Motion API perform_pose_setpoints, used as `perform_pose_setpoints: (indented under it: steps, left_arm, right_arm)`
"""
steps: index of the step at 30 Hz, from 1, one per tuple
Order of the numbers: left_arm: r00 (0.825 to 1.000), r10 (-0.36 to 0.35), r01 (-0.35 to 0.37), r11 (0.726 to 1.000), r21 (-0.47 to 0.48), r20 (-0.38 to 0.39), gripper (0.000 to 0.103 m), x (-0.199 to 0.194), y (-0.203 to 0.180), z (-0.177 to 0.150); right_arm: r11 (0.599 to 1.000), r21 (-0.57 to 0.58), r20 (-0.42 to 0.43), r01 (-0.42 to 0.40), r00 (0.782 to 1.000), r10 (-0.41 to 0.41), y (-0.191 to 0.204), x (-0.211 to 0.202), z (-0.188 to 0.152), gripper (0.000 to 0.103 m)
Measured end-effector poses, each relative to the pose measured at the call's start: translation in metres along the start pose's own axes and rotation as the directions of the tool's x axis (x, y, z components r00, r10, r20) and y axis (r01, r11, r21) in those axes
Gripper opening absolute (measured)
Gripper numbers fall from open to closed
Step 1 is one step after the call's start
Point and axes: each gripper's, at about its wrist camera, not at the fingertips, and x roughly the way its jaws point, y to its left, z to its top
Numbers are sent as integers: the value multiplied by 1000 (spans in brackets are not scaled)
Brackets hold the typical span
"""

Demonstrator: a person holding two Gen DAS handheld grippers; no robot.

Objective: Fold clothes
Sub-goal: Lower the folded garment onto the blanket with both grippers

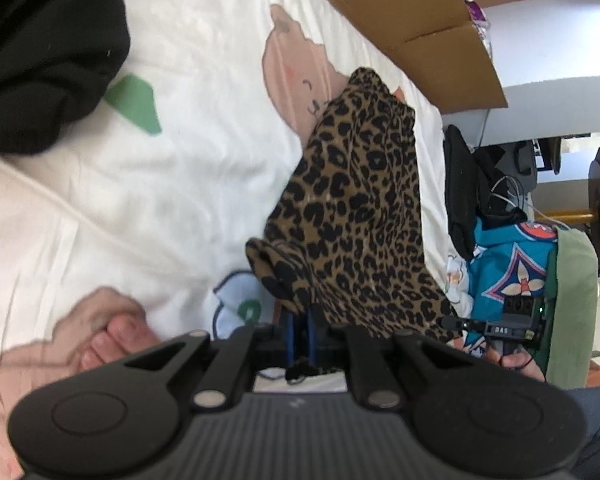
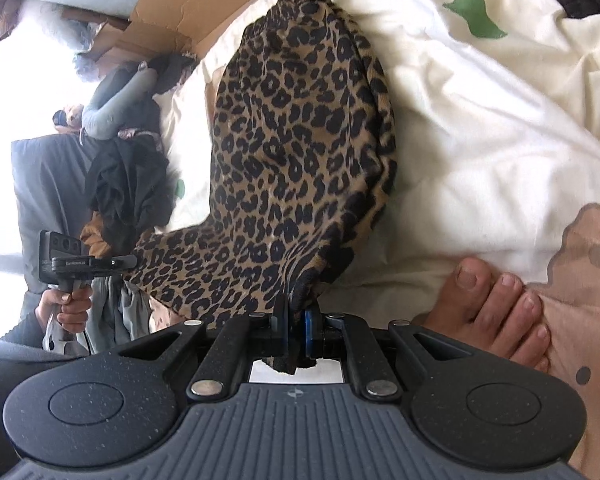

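A leopard-print garment [image 1: 356, 208] hangs stretched between both grippers above a white printed bedsheet [image 1: 172, 168]. My left gripper [image 1: 301, 334] is shut on one bunched corner of it, the blue pads pinching the cloth. In the right wrist view the same leopard-print garment [image 2: 300, 152] runs up from my right gripper [image 2: 296, 326], which is shut on another corner. The far end of the cloth rests on the bedsheet [image 2: 480, 128]. The other gripper shows in each view, held by a hand: the right one [image 1: 512, 330], the left one [image 2: 76, 262].
A black garment [image 1: 40, 48] lies on the bed at upper left. A person's bare toes [image 2: 496, 304] rest on the sheet close to my right gripper. Cardboard boxes [image 1: 416, 20] and a heap of dark clothes [image 2: 132, 176] sit beyond the bed's edge.
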Motion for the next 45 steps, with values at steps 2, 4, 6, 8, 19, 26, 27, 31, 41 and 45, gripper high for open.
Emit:
perform_pose_setpoints:
  steps: [2,4,6,8,19,26,27,31,41,45]
  left_arm:
    - [1000,0,0,1000,6,10,7,0,-2,3]
    - [1000,-4,4,1000,10,26,7,-1,-4,7]
    - [999,-7,6,1000,16,43,7,-2,-6,13]
    - [998,-8,6,1000,26,62,7,-1,-8,21]
    - [987,24,-29,999,32,158,6,3,-13,53]
    - [976,44,-50,999,22,214,6,7,-18,68]
    - [974,47,-53,998,21,221,6,7,-19,70]
    - [967,59,-66,998,19,249,6,10,-24,78]
    - [950,96,-104,995,12,299,6,20,-28,95]
    - [945,103,-115,993,20,309,6,29,-26,104]
  right_arm:
    - [1000,6,16,-3,1000,3,-1,-1,3,5]
    - [1000,8,32,-7,999,7,-1,-1,6,5]
    - [1000,3,48,-15,999,15,-1,-2,11,5]
    - [1000,1,69,-17,997,17,0,-2,18,5]
    - [999,-36,182,31,983,-24,6,0,56,6]
    - [997,-27,235,66,970,-58,6,2,71,6]
    - [997,-27,240,73,969,-64,6,3,73,6]
    - [997,-18,262,79,963,-72,5,3,79,6]
    - [997,2,293,82,953,-79,2,7,91,6]
    - [994,7,296,109,949,-107,-1,14,96,6]
